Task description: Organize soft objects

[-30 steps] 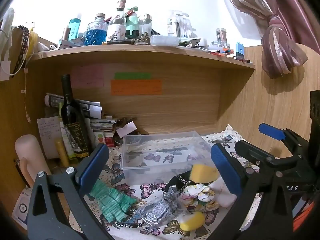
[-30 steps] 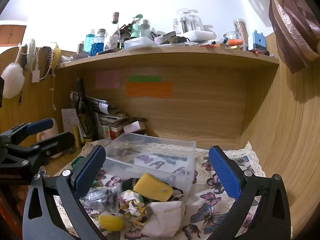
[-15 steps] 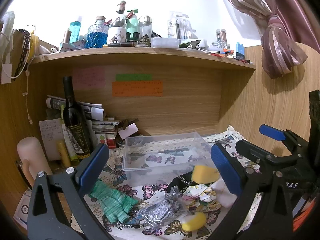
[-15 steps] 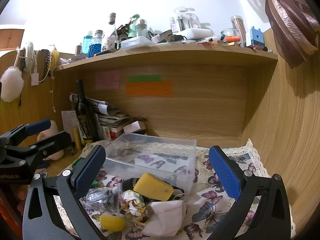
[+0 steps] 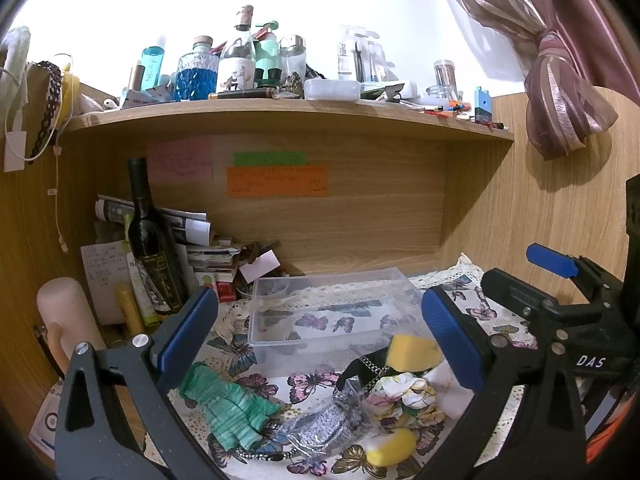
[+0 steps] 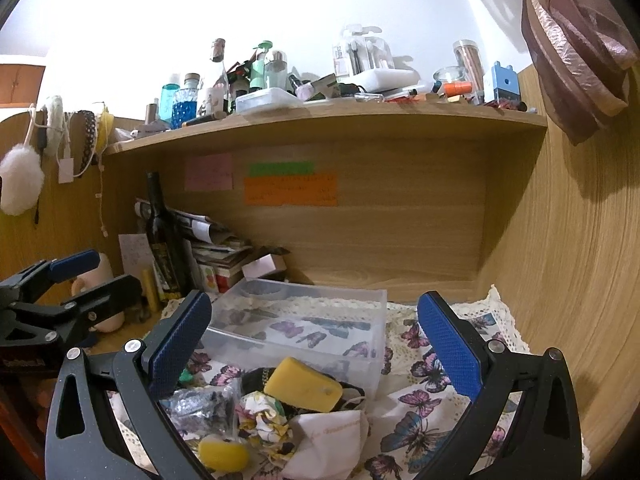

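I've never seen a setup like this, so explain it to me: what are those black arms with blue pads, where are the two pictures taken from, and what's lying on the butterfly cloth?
Those are two hand-held claws, one in each of a person's hands, each carrying a wide-angle camera looking along its fingers. One picture comes from the left claw, the other from the right claw. Both are open and hold nothing. On the butterfly-print tablecloth stands an empty clear plastic box. In front of it lies a pile: a yellow sponge block, a green knitted glove, a white face mask, a floral fabric scrunchie, a silvery glitter pouch and a small yellow rounded sponge.
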The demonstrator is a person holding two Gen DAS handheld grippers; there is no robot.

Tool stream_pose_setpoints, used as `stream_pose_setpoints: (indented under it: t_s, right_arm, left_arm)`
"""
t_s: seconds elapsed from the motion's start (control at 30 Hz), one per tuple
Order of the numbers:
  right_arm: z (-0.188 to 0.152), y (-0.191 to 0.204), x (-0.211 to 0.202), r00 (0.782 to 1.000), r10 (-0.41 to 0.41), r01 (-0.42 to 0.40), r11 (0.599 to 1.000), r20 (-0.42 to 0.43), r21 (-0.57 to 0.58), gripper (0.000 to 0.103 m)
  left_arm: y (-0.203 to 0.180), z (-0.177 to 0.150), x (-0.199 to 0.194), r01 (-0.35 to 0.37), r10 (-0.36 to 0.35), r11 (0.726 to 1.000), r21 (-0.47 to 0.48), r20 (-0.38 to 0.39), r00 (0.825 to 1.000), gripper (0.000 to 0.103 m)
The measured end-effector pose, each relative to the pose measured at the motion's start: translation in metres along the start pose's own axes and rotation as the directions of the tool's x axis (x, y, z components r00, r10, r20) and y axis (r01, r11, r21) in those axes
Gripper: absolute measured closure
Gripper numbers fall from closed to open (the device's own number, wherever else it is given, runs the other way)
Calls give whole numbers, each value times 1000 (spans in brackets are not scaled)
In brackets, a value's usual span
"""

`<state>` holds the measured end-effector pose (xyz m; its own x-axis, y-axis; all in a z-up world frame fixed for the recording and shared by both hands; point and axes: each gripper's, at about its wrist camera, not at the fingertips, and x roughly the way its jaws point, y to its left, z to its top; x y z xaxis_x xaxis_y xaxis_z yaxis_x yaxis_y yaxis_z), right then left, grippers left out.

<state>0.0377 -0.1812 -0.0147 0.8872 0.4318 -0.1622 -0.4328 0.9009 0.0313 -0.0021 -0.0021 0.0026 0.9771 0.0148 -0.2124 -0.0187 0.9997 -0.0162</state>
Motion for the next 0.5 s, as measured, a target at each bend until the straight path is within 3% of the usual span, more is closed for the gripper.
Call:
stream_pose_setpoints:
  t_s: [0.5]
  right_arm:
    - [2,1,-3,1000,6,-6,1000,5,7,0]
  left_arm:
    - [2,2,-4,-5,6,1000,-17,23,1000,0]
